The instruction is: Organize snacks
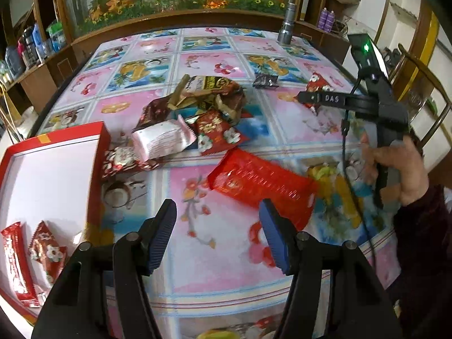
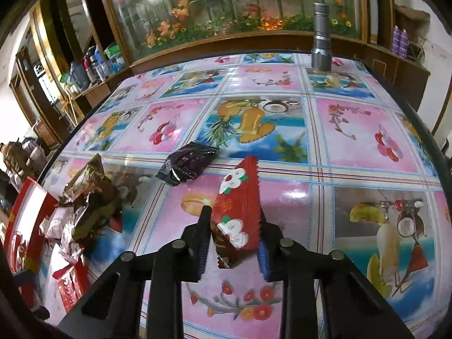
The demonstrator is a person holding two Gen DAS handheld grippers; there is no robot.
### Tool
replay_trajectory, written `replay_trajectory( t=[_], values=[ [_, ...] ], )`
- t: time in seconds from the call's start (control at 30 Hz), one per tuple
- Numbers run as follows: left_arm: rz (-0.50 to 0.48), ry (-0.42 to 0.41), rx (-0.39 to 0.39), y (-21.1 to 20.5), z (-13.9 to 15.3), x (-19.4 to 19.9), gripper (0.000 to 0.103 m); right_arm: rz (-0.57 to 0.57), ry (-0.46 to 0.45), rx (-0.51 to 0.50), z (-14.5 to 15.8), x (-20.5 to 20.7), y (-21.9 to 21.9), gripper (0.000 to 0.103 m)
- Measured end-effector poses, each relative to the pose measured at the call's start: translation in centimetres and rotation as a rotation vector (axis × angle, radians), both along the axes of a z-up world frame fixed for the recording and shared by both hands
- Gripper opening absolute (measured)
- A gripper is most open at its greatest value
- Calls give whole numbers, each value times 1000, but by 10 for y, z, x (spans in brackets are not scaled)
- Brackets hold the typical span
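Observation:
My right gripper [image 2: 236,217] is shut on a red snack packet with white flowers [image 2: 240,195], which stands up between the pads just above the tablecloth. In the left wrist view this gripper [image 1: 305,97] shows at the right, held by a hand [image 1: 406,169], with the packet [image 1: 317,80] at its tip. My left gripper [image 1: 217,209] is open and holds nothing. A shiny red packet [image 1: 262,180] lies just ahead of its right finger. A red box with a white inside [image 1: 99,141] sits at the left and holds two red packets [image 1: 46,250]. A pile of mixed snacks [image 1: 203,99] lies mid-table.
A black packet [image 2: 188,162] lies alone beyond the held one. A grey flashlight [image 2: 320,39] stands at the table's far edge. A wooden cabinet with a painted glass panel [image 2: 226,14] runs behind the table, and shelves with bottles [image 1: 34,45] are at the left.

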State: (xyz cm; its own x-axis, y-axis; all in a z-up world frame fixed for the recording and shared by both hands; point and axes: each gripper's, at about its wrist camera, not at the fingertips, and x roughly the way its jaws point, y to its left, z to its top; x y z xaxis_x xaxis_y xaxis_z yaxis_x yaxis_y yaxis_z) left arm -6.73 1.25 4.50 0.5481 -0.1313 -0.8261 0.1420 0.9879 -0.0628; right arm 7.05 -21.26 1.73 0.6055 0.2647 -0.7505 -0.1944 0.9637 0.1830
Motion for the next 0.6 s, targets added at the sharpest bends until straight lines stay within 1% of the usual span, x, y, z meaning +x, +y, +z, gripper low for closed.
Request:
replay_trajectory(
  t=[0.07, 0.13, 0.2, 0.27, 0.33, 0.5, 0.53, 0.6],
  values=[
    [12, 9, -15, -5, 0, 6, 63, -15, 3, 12, 0, 0, -4, 27],
    [29, 20, -26, -10, -2, 11, 63, -25, 2, 21, 1, 1, -6, 27],
    [48, 45, -59, -15, -6, 17, 63, -34, 1, 25, 2, 1, -7, 27],
    [74, 81, -110, -19, -12, 24, 63, -41, 3, 37, 2, 1, -8, 27],
    [103, 111, -137, -23, -18, 30, 63, -46, -4, 43, 3, 0, -8, 27],
    [184, 124, -147, -35, -28, 39, 65, -45, -18, 59, 7, -2, -8, 27],
    [190, 109, -144, -36, -28, 38, 70, -45, -16, 59, 6, -1, -8, 27],
    [188, 103, -137, -41, -29, 39, 74, -46, -12, 59, 6, -1, -7, 27]
  ],
)
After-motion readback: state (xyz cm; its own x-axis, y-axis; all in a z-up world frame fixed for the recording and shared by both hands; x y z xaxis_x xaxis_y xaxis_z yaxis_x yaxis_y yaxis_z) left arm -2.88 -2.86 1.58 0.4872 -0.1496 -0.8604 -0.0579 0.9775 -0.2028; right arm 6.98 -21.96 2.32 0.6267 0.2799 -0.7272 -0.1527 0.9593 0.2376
